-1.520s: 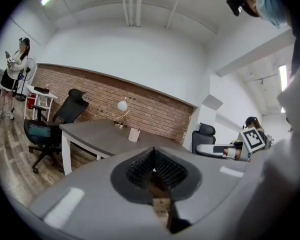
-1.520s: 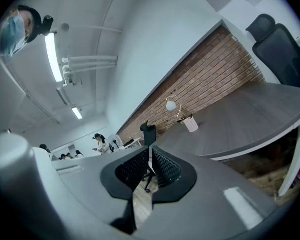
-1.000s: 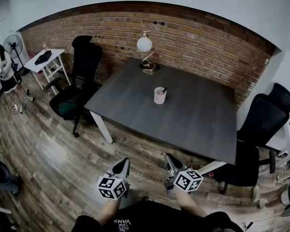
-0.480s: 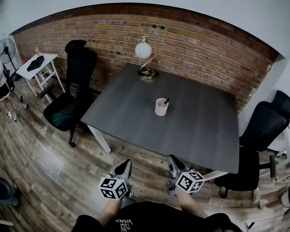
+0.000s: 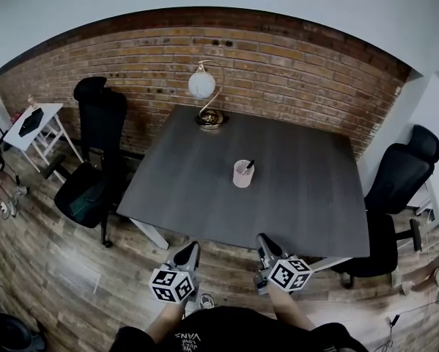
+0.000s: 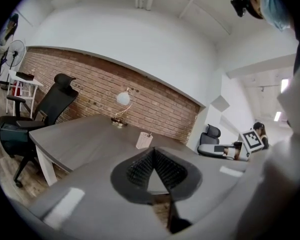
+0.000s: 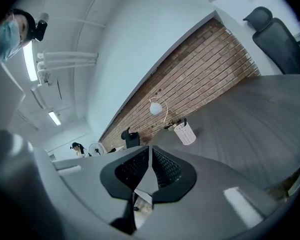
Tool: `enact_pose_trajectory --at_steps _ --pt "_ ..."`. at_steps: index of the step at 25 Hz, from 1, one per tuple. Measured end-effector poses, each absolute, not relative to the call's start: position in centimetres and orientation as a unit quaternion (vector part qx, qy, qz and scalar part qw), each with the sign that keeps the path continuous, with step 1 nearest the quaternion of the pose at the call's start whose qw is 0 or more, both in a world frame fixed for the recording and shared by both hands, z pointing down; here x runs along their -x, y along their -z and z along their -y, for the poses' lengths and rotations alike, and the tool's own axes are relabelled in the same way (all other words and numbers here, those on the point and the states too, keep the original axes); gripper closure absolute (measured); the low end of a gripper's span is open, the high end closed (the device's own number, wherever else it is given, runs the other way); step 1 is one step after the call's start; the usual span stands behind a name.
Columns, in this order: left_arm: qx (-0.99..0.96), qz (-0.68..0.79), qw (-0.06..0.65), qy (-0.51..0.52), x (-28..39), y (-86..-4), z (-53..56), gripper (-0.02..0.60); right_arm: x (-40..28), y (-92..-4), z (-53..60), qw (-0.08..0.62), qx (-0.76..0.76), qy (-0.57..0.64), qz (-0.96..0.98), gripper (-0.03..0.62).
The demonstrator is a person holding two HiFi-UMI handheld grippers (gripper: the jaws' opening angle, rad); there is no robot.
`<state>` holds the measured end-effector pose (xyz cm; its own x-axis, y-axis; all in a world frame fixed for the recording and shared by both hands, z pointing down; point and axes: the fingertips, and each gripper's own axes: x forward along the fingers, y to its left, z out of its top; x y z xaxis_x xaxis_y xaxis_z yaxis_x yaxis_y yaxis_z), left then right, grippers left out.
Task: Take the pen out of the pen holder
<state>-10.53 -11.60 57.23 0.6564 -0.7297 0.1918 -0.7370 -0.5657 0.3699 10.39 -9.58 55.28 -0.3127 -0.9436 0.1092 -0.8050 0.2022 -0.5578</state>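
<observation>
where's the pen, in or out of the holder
In. The dark pen pokes up from the upright pen holder on the table.

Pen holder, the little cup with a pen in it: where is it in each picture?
Head view: the pen holder stands near the middle of the dark table.
Left gripper view: pen holder just below the picture's middle.
Right gripper view: pen holder a bit right of the middle.
Shared landmark: the round-globe lamp, by the brick wall behind the holder.
</observation>
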Motion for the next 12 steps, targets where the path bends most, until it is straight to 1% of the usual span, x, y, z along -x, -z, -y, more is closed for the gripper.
enact_pose_trajectory --at_steps 7,12 --pt "-0.901 0.381 0.207 -0.021 12.6 -57.6 15.7 0.529 -8.6 -55.5 12.4 0.145 0.599 0.263 -0.742 0.591" --pt "-0.904 0.367 0.217 -0.02 12.4 -58.3 17.0 0.529 -8.2 -55.5 13.8 0.136 0.604 0.258 -0.742 0.589"
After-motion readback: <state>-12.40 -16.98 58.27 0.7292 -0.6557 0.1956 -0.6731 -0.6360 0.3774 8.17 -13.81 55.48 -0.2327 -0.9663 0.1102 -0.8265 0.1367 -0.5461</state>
